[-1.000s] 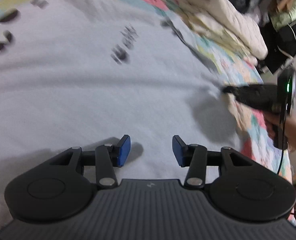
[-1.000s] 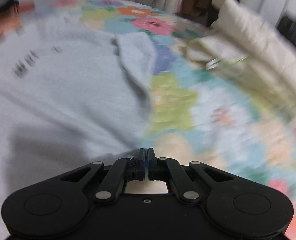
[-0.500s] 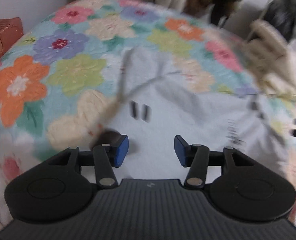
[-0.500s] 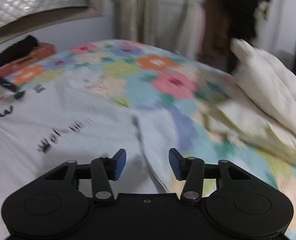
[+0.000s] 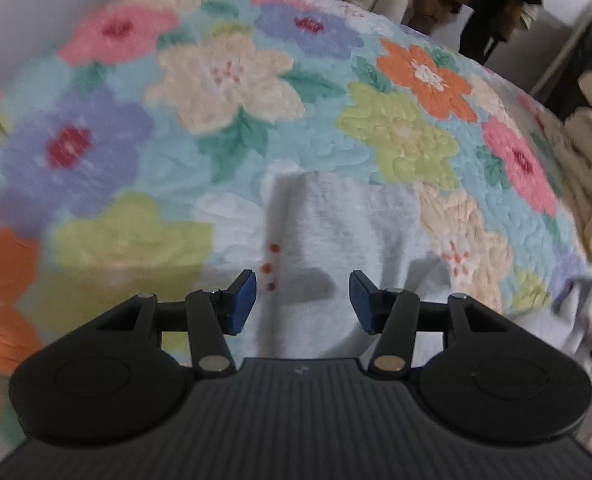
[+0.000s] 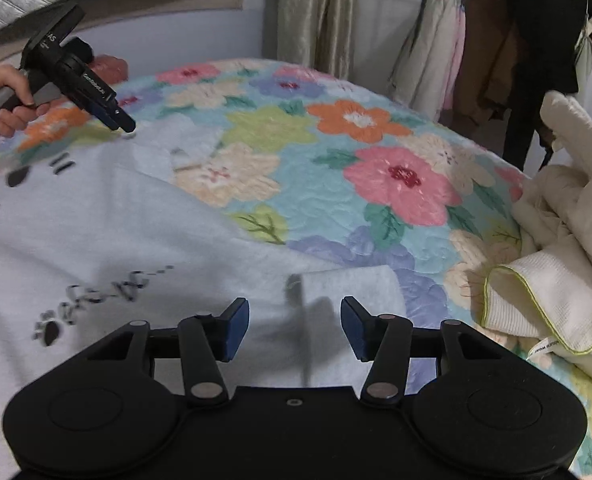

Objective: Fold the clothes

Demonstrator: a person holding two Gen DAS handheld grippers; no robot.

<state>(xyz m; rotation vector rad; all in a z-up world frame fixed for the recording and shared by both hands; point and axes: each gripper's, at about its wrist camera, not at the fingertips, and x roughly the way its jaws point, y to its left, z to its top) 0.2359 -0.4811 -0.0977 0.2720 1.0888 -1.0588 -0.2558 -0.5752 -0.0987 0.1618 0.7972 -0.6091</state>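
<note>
Jaws of both grippers are spread and hold nothing; the right gripper's (image 6: 295, 326) have just been opening, over a sleeve (image 6: 351, 286) of the pale shirt (image 6: 108, 236). Left gripper (image 5: 302, 300) hovers above the other sleeve (image 5: 347, 220). Shirt lies spread on the floral bed (image 6: 335, 184), cream bedding (image 6: 567, 216) beyond.

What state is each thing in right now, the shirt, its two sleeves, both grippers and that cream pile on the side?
Pale blue shirt: spread flat on the floral blanket, unfolded.
Left sleeve: lying out flat.
Right sleeve: lying out flat.
Left gripper: open over the left sleeve, empty.
Right gripper: fingers just opened, nothing between them.
Cream laundry pile: heaped, unfolded.
</note>
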